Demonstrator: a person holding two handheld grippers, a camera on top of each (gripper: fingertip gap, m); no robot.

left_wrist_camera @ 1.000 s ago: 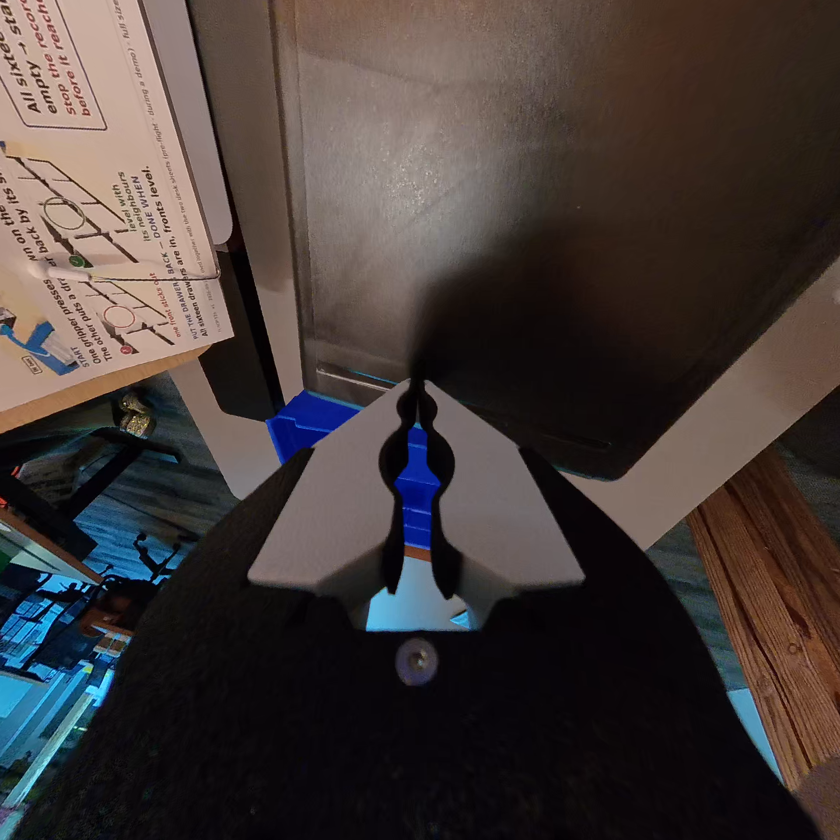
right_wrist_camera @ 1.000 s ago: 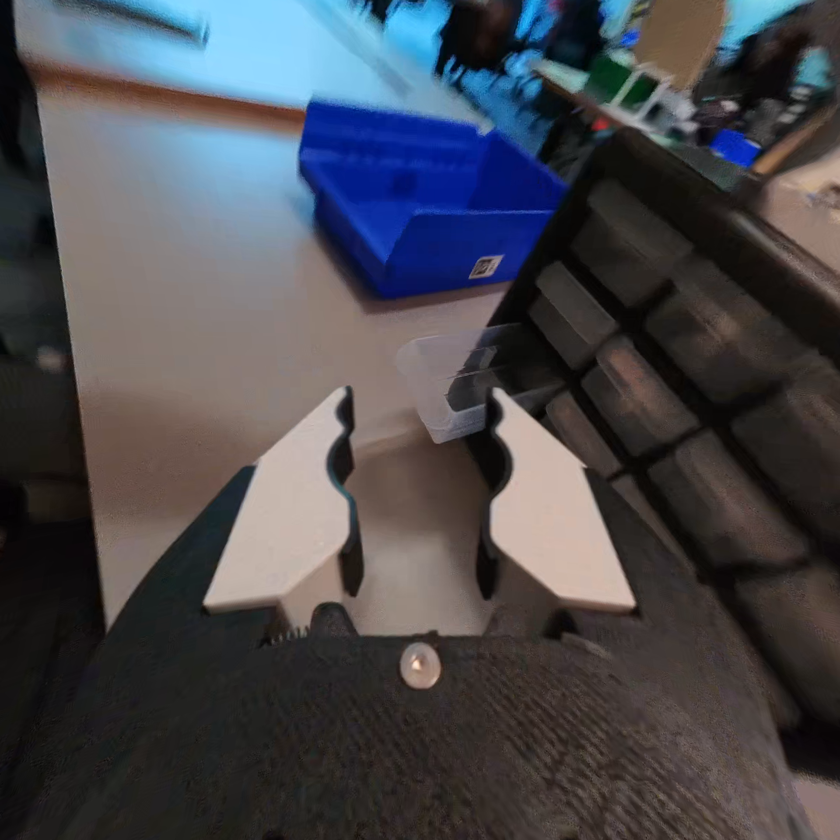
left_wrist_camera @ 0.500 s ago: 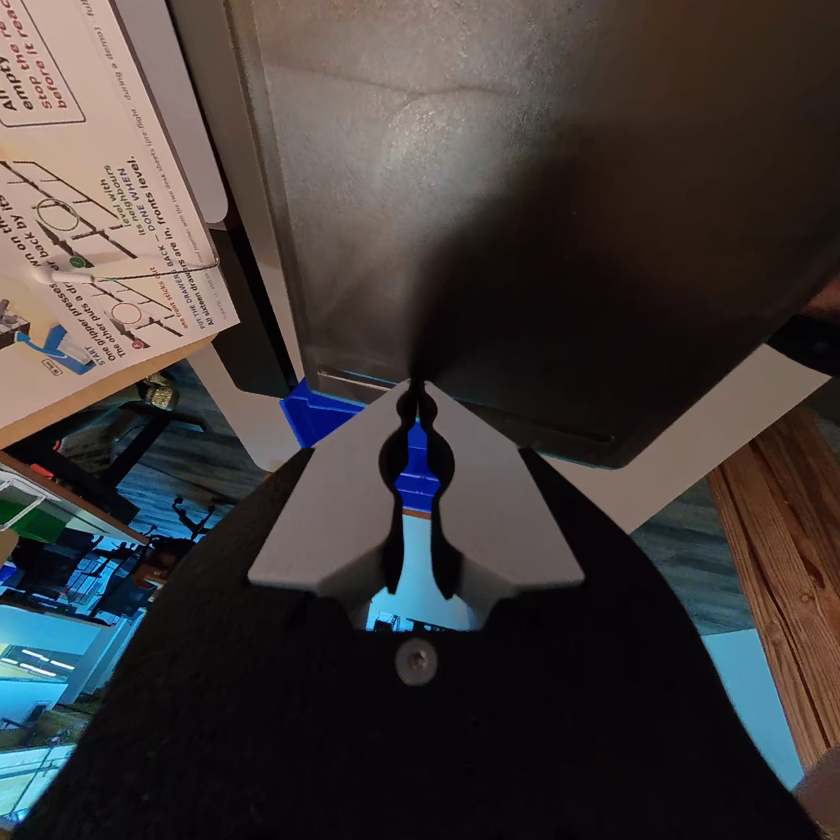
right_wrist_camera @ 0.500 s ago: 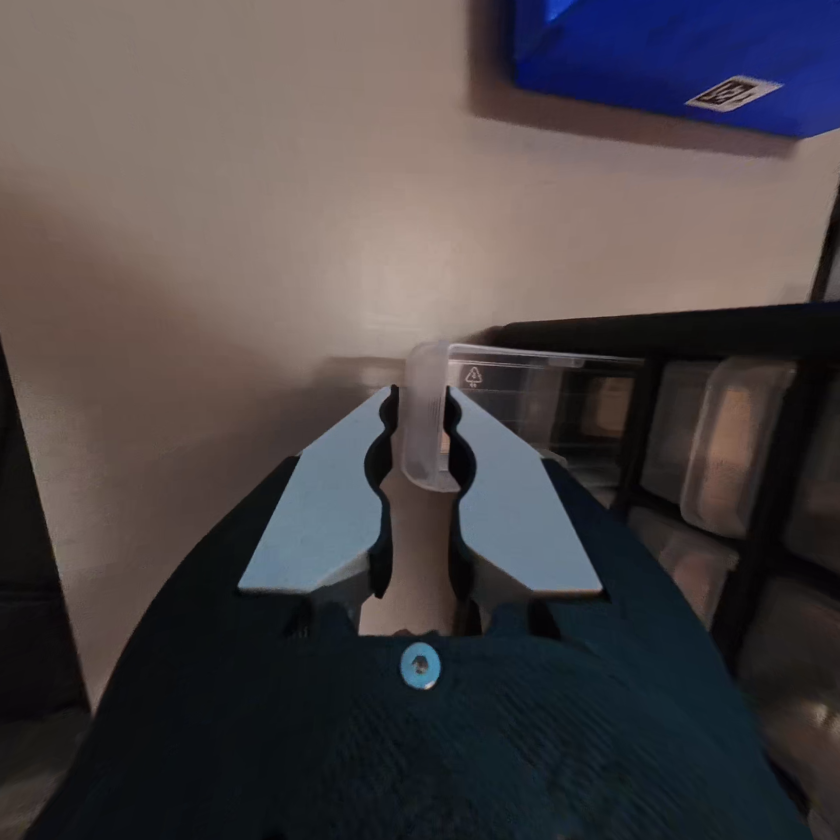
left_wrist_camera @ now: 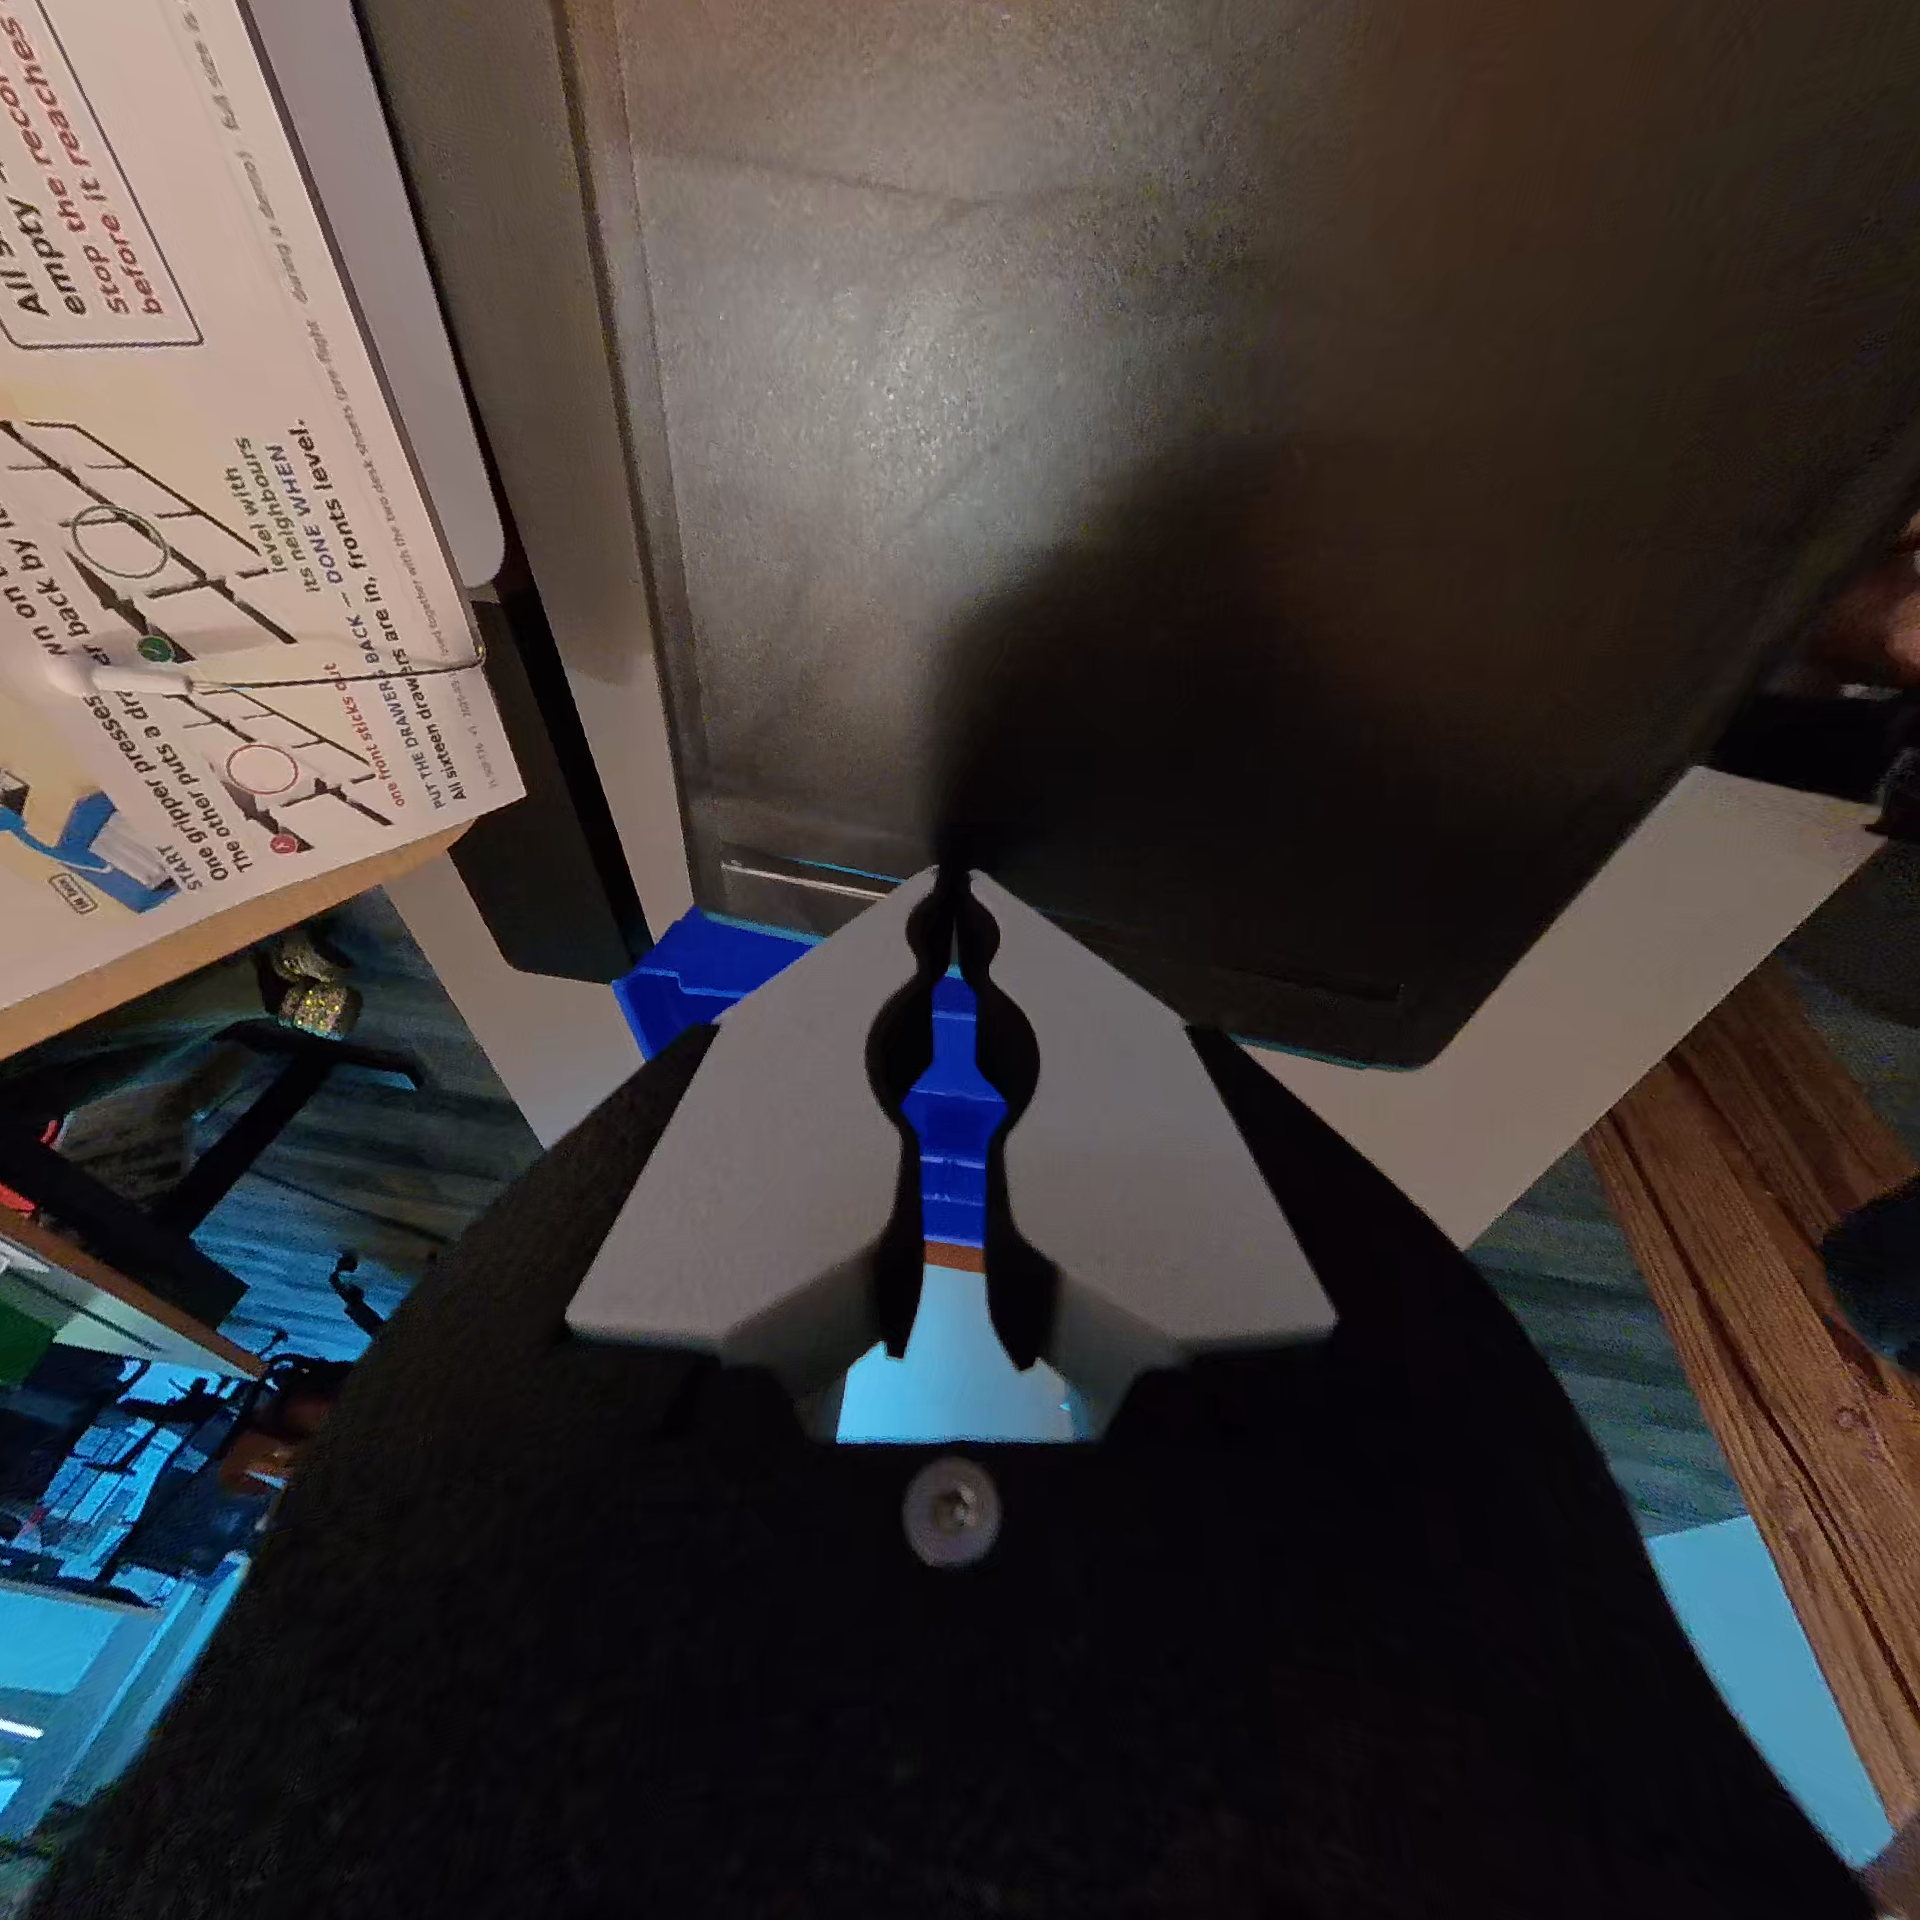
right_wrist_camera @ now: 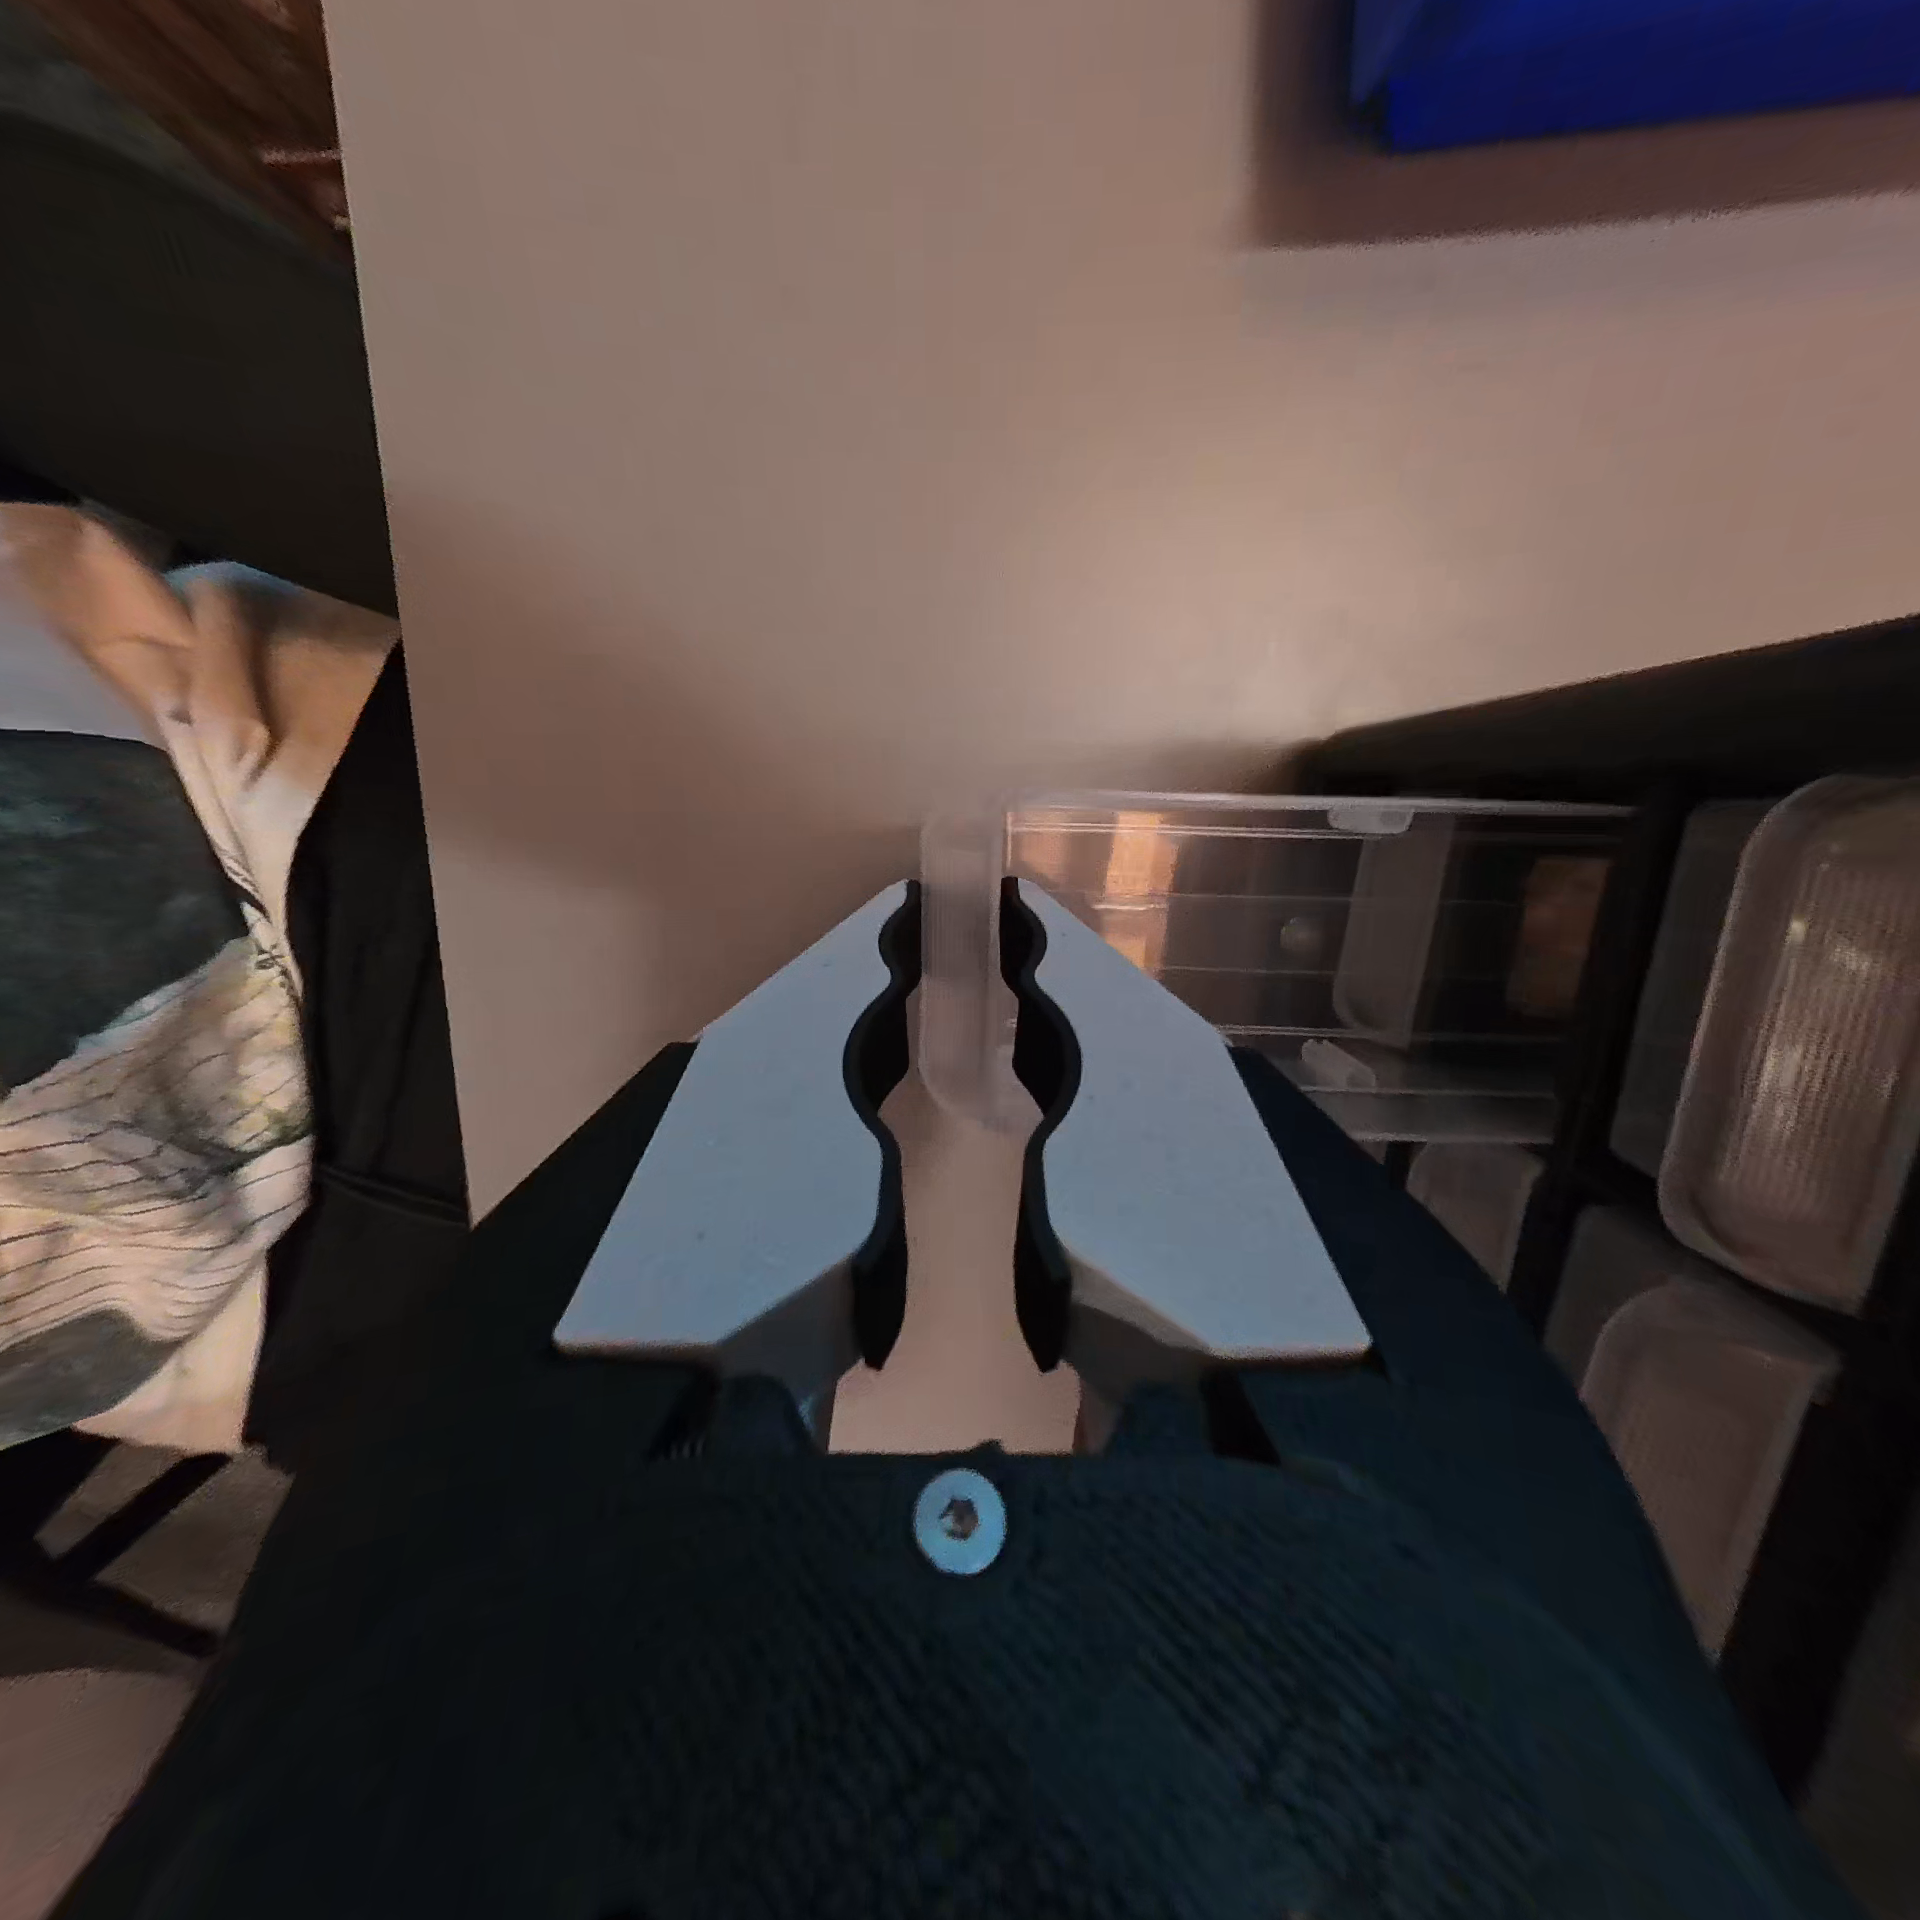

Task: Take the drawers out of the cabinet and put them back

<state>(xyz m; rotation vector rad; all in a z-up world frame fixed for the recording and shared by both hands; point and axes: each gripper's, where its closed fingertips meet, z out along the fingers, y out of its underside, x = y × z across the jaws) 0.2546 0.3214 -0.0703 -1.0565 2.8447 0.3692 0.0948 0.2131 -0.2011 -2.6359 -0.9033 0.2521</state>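
My left gripper [left_wrist_camera: 953, 883] is shut and empty, its tips pressed against the dark top panel of the black cabinet [left_wrist_camera: 1195, 468]. In the right wrist view my right gripper [right_wrist_camera: 961, 894] is shut on the front handle of a clear plastic drawer [right_wrist_camera: 1174, 935]. The drawer sticks partly out of its slot at the cabinet's edge [right_wrist_camera: 1621, 727]. Several frosted drawer fronts [right_wrist_camera: 1808, 1039] sit in the slots beside it.
A blue bin shows past the cabinet in the left wrist view [left_wrist_camera: 707, 977] and at the top of the right wrist view [right_wrist_camera: 1642, 62]. The white table [right_wrist_camera: 831, 416] lies under the drawer. A printed instruction sheet [left_wrist_camera: 156, 520] is at the left. A person's clothing [right_wrist_camera: 135, 987] is beside the table edge.
My right gripper closed from open onto the drawer's handle and the drawer has come farther out of its slot. My left gripper stayed shut against the cabinet, shifting only slightly.
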